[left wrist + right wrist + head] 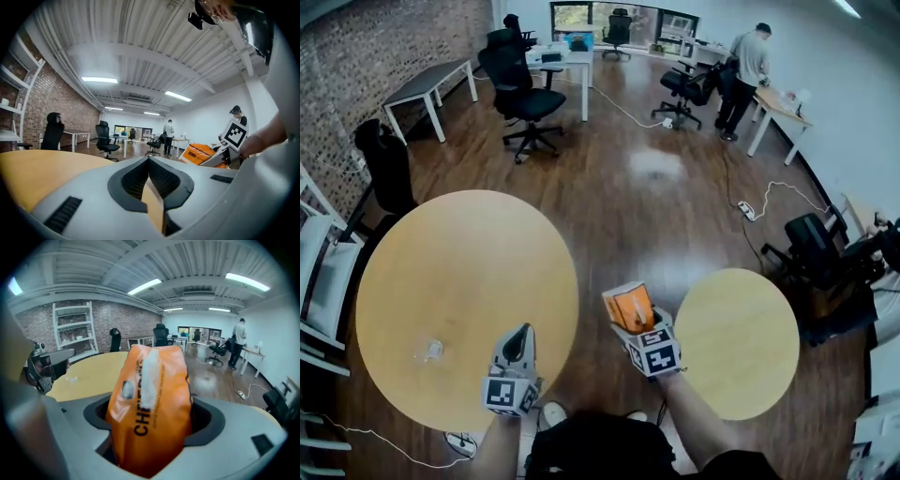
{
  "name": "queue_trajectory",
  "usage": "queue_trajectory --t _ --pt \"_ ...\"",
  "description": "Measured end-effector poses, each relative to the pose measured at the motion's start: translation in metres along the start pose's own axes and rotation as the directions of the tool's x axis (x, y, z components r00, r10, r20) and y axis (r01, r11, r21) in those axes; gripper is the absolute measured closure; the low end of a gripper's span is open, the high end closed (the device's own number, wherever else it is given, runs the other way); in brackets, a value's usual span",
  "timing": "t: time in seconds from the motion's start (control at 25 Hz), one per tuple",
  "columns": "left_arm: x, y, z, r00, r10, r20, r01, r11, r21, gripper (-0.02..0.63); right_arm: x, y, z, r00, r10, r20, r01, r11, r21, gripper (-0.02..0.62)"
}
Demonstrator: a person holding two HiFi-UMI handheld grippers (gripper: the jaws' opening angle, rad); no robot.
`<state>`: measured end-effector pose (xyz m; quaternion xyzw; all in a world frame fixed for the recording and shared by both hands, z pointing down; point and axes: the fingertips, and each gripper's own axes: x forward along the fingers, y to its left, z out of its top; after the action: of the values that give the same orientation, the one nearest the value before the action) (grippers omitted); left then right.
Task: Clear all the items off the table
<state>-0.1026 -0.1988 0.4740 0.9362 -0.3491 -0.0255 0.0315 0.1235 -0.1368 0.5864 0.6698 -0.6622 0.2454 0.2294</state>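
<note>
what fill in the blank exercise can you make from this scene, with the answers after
1. The right gripper is shut on an ____ packet.
2. The left gripper has its jaws ____, with nothing between them.
3. The small clear wrapper lies on the round table at the head view's ____ side.

Missing words: orange; shut; left

The orange packet [150, 399] in the right hand-held gripper [633, 323] is glossy, crinkled plastic film. The left hand-held gripper [521, 336] has a matt grey plastic shell. The round counter [459, 272] ahead of it is smooth pale wood, and the floor [647, 206] beyond is dark, shiny wood.
</note>
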Motion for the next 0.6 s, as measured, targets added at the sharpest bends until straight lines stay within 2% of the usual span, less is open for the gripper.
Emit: queue_trajectory --t 0.16,0.32,0.48,0.6 --pt "-0.058 0.088 0.015 0.989 0.147 0.030 -0.147 0.989 -0.017 0.604 0.051 0.097 0.036 0.994 0.106 -0.028 -0.108 0.988 -0.114 0.173" --pt "-0.103 0.137 0.019 0.963 0.263 0.056 -0.263 0.965 -0.006 0.604 0.089 0.162 0.054 0.983 0.177 -0.050 -0.184 0.965 -0.189 0.173" --pt "-0.143 0.177 0.023 0.925 0.372 0.076 -0.372 0.928 -0.013 0.604 0.121 0.218 0.066 0.968 0.232 -0.092 -0.249 0.930 -0.269 0.172" --pt "-0.170 0.205 0.024 0.887 0.455 0.079 -0.454 0.890 -0.030 0.604 0.143 0.251 0.071 0.956 0.259 -0.137 -0.290 0.898 -0.330 0.172"
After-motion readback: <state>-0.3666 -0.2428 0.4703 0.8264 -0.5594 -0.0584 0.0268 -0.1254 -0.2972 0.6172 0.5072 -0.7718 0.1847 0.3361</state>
